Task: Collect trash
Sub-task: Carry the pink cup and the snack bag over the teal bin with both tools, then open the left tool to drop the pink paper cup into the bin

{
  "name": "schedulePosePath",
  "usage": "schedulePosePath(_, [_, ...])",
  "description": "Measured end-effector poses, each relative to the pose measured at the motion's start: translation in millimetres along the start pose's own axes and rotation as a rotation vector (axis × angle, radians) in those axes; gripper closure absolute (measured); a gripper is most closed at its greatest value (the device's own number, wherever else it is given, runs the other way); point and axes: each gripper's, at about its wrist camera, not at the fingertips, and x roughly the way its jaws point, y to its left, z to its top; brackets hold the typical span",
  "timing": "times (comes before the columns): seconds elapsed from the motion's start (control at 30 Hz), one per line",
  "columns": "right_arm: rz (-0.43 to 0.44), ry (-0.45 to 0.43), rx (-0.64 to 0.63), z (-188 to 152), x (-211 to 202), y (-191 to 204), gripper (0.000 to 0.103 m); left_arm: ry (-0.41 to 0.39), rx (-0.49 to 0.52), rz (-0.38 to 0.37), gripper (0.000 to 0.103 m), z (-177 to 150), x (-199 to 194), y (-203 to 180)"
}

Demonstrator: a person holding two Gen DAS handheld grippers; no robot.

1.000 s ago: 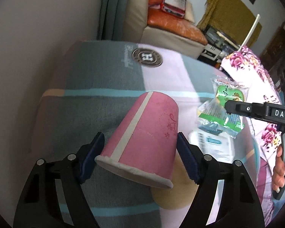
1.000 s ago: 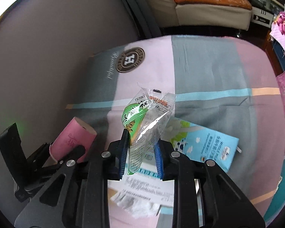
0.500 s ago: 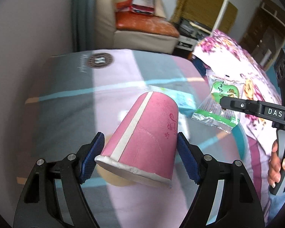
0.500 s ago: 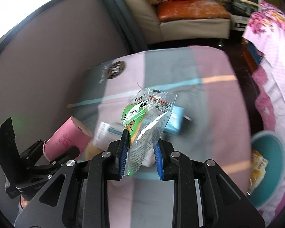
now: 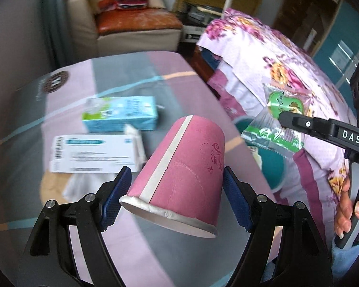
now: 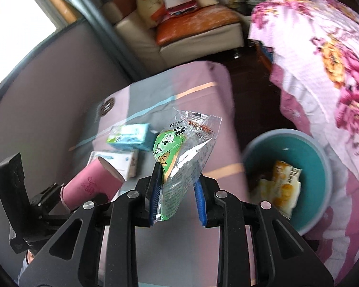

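My left gripper (image 5: 177, 199) is clamped across a pink paper cup (image 5: 184, 179), pads on either side near the rim, the cup's long axis running away from me with its base pointing forward. My right gripper (image 6: 178, 191) pinches a green snack wrapper (image 6: 182, 165), which stands up out of the jaws. The teal bin (image 6: 323, 174) lies ahead and to the right of the right gripper, beyond the table's edge, already holding a yellow packet (image 6: 281, 186). I judge the right hand is nearer it, so the wrapper goes first; the cup must cross further rightward
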Motion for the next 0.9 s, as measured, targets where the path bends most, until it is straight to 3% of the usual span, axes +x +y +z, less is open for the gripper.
schedulePosePath(0.43, [-0.08, -0.09, 0.169, -19, -45, -109, 0.077, 0.084, 0.154, -0.047, 0.025, 6, 49, -105])
schedulePosePath(0.9, [-0.105, -0.091, 0.248, -20, -46, -160, 0.077, 0.134, 0.216, -0.069, 0.025, 22, 89, -158])
